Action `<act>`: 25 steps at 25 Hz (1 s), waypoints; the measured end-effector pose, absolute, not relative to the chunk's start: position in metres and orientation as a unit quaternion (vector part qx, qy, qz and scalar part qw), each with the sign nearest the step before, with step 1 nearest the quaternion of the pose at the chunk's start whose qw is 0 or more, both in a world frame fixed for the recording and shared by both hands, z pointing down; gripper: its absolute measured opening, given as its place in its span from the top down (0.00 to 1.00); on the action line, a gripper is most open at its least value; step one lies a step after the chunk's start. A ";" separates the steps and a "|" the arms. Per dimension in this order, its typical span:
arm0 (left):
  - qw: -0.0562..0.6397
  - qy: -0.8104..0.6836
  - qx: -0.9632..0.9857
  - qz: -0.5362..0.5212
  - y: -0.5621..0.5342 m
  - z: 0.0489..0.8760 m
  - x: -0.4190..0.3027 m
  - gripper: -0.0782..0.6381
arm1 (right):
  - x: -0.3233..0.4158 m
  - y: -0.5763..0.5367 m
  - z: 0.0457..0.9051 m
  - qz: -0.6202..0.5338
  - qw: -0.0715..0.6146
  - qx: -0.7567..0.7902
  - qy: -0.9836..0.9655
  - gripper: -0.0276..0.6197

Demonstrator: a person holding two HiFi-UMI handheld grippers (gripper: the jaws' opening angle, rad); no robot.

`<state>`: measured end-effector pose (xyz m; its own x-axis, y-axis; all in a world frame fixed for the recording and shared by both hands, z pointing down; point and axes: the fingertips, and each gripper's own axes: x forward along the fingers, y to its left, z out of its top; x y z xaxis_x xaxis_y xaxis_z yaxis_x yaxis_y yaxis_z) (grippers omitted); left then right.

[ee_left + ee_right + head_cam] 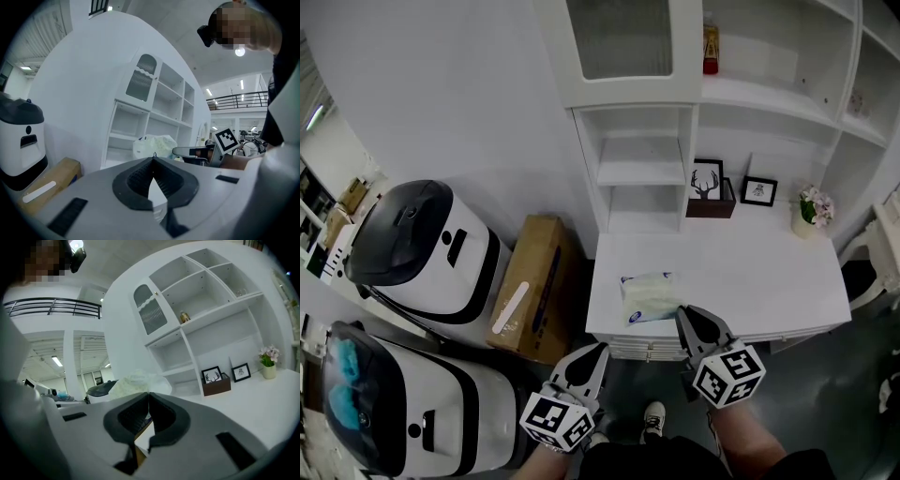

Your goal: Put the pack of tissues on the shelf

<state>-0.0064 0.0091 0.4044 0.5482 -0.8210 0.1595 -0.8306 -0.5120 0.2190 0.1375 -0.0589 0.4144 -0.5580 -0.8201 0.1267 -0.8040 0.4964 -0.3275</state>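
We are holding the left gripper (591,361) and right gripper (692,317) with jaws together and empty, the right nosing up to the pack of tissues (649,295) just below frame centre on the table (769,281), risking shoving rather than grasping it.

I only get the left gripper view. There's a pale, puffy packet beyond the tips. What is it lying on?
Observer: The pack of tissues lies flat on a white desk, near its front edge.
Operator: Is the right gripper holding it?
Observer: No. Its own view shows it shut with nothing in it. From the head view, its tip is just beside the pack's front corner.
Operator: Anything else on that desk?
Observer: Yes, at the back there are two framed pictures and a pot of flowers, well away from the pack.
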 end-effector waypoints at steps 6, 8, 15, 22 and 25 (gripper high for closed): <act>0.143 -0.488 0.861 0.015 0.004 0.399 -0.009 0.89 | 0.137 -0.070 0.414 -0.183 0.030 -0.457 0.870 0.95; 0.142 -0.491 0.859 0.016 0.000 0.398 -0.011 0.89 | 0.135 -0.074 0.415 -0.185 0.031 -0.454 0.871 0.95; 0.146 -0.485 0.862 0.024 -0.017 0.403 -0.028 0.89 | 0.118 -0.095 0.419 -0.192 0.032 -0.462 0.865 0.95; 0.141 -0.455 0.879 0.027 -0.047 0.399 -0.049 0.89 | 0.102 -0.111 0.413 -0.190 0.037 -0.492 0.849 0.95; 0.140 -0.435 0.889 0.030 -0.061 0.399 -0.054 0.89 | 0.097 -0.122 0.409 -0.186 0.041 -0.511 0.839 0.95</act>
<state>-0.0543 -0.0610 0.3988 0.6198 -0.7651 0.1747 -0.7817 -0.5822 0.2236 0.0973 -0.1219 0.4093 -0.4752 -0.8715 0.1208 -0.8412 0.4097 -0.3530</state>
